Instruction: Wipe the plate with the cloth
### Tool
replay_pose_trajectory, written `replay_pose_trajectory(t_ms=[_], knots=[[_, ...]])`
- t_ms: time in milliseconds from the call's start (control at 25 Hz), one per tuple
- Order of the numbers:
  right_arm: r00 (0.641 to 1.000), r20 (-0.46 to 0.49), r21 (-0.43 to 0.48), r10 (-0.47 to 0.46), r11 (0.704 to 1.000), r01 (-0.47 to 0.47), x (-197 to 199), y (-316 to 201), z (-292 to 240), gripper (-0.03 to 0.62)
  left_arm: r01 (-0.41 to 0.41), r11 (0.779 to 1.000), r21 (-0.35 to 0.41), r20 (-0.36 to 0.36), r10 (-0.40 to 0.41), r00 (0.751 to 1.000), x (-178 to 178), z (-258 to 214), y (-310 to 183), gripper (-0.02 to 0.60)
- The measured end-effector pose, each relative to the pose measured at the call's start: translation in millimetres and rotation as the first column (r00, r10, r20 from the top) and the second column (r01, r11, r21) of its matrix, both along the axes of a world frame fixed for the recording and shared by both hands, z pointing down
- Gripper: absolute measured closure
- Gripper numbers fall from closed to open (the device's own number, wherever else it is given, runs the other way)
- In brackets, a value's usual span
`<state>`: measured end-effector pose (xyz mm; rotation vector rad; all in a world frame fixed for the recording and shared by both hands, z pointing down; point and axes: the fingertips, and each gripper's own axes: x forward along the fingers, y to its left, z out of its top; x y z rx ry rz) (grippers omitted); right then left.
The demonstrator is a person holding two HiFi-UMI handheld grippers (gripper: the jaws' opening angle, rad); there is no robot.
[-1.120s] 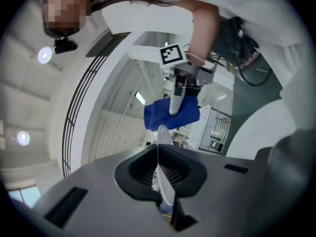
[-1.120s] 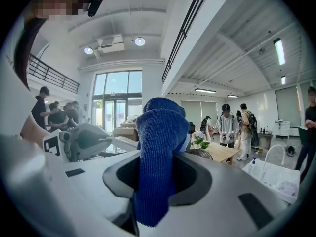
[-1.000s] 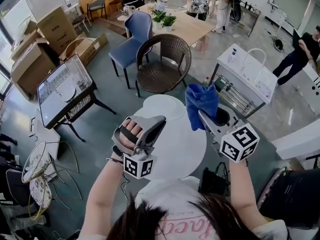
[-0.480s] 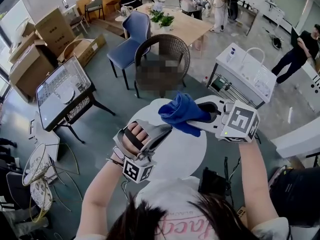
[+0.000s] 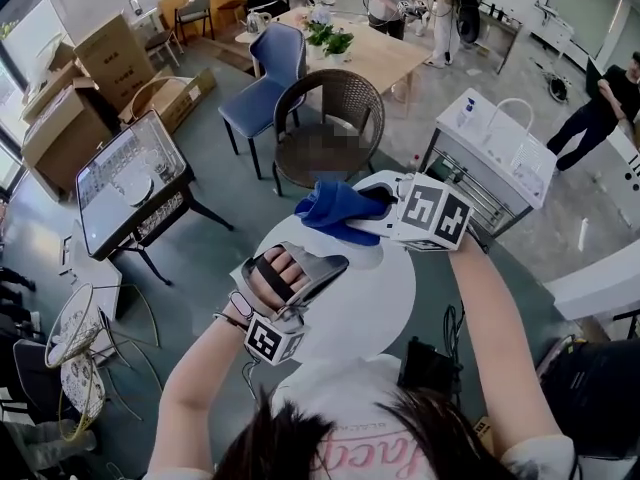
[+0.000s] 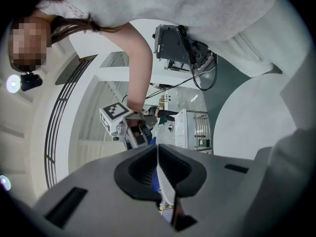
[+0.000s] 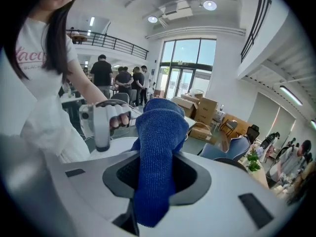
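Cloth held at the plate; wiping judged about to begin.

The plate [image 6: 161,177] is gripped by its rim, edge-on, in the closed jaws of the left gripper [image 5: 335,265] above the white counter [image 5: 385,308]. The blue cloth [image 5: 325,208] is clamped in the right gripper [image 7: 154,177] just beside it; contact cannot be told. Next, the cloth must be pressed flat on the plate's face. Nothing is seen on the plate.
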<state>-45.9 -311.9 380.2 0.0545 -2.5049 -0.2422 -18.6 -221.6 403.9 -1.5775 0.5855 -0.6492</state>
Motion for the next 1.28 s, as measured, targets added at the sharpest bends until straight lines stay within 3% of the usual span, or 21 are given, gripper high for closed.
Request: replay_pose_trajectory(t_ms=[200, 520, 640, 720, 840, 1080, 1160, 1280], knots=[[0.998, -0.060, -0.002, 0.021, 1.000, -0.021, -16.7, -22.4, 30.3, 0.462, -0.025, 1.000, -0.010, 0.019, 0.025, 0.999, 8.2, 5.7, 5.7, 0.563], [0.969, -0.012, 0.042, 0.245, 0.969, -0.245, -16.4, -67.9, 59.8, 0.462, -0.003, 0.998, -0.068, -0.012, 0.002, 1.000, 10.0, 11.2, 8.0, 0.563], [0.930, 0.111, -0.045, 0.350, 0.937, -0.347, 1.0, -79.3, 46.9, 0.462, 0.056, 0.982, -0.178, -0.121, -0.079, 0.989, 0.2, 9.3, 0.4, 0.563], [0.896, 0.187, -0.115, 0.402, 0.915, -0.387, 14.1, -82.3, 34.6, 0.462, 0.097, 0.956, -0.275, -0.239, -0.166, 0.957, -11.4, 4.3, -11.2, 0.563], [0.848, 0.276, -0.176, 0.453, 0.891, -0.418, 32.6, -80.4, 14.7, 0.462, 0.131, 0.899, -0.419, -0.394, -0.310, 0.865, -31.5, -4.5, -33.1, 0.563], [0.722, 0.461, -0.240, 0.516, 0.856, -0.458, 65.5, -62.5, -26.1, 0.462, 0.084, 0.770, -0.632, -0.576, -0.540, 0.614, -65.2, -2.1, -61.0, 0.565], [0.692, 0.494, -0.251, 0.527, 0.848, -0.467, 74.2, -53.3, -35.5, 0.462, 0.034, 0.730, -0.682, -0.613, -0.596, 0.519, -75.9, -1.9, -66.9, 0.565], [0.659, 0.515, -0.273, 0.548, 0.834, -0.479, 84.4, -39.4, -42.2, 0.462, -0.086, 0.658, -0.748, -0.642, -0.685, 0.346, -93.0, -3.6, -74.6, 0.565]])
